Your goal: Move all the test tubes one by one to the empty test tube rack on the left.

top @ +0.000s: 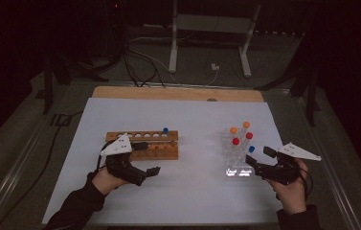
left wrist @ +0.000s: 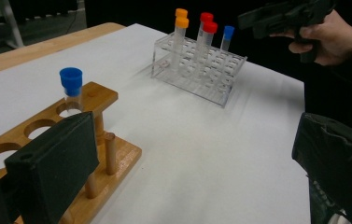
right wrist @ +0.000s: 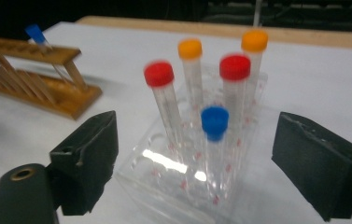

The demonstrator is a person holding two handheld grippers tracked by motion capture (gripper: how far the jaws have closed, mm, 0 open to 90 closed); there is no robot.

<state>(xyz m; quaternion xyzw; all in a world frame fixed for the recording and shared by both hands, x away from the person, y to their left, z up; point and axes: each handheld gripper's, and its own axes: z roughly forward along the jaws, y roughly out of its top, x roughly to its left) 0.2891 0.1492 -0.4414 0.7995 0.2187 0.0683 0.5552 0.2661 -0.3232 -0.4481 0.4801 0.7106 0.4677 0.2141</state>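
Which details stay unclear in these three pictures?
- Wooden rack: left end hidden by the left gripper, high view.
- Clear rack: bottom edge cuts its near side, right gripper view.
- Blue-capped tube in the wooden rack: blurred there.
- Tube contents: too small, high view.

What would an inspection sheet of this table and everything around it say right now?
Surface: white sheet over a wooden table.
Job's things: wooden rack holding one blue-capped tube; clear plastic rack holding two orange-capped, two red-capped and one blue-capped tube.
Clutter: nothing seen.
Grippers: left gripper open, empty, beside the wooden rack; right gripper open, jaws either side of the clear rack's blue tube, not touching.
Cables: black cables behind the table.
Surroundings: dark room, white stand.
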